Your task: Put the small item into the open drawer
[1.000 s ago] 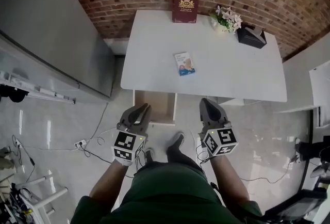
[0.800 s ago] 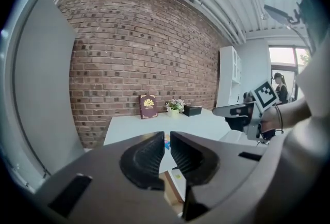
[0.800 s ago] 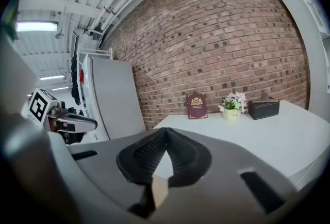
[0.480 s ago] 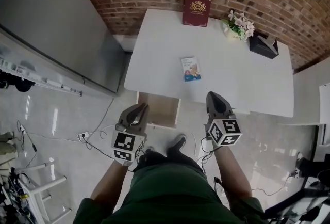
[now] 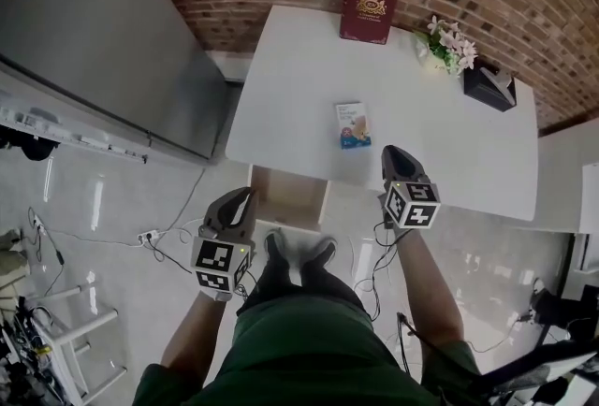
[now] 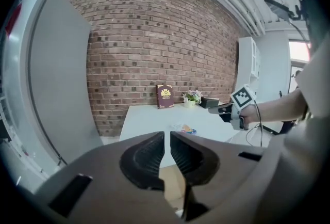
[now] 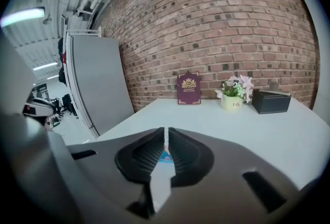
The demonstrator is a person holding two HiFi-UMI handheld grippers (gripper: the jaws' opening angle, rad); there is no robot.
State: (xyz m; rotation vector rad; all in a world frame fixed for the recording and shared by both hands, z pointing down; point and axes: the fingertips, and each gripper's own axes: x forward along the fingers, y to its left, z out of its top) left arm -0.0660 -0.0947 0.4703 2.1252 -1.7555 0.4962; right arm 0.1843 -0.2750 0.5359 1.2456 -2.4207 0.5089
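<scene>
The small packet [image 5: 353, 124] lies flat on the white counter [image 5: 299, 86], close to its near edge. The open drawer [image 5: 288, 196] juts out below the counter, to the packet's near left, and my shoes [image 5: 298, 256] stand just near of it. My right gripper [image 5: 394, 152] hangs just right of the packet, its jaws a slit apart, having just been opening, with nothing between them. My left gripper [image 5: 245, 195] sits at the drawer's left side with its jaws barely parted and empty. A maroon book [image 5: 369, 10], a flower pot [image 5: 447, 44] and a black box [image 5: 489, 84] line the counter's far edge.
</scene>
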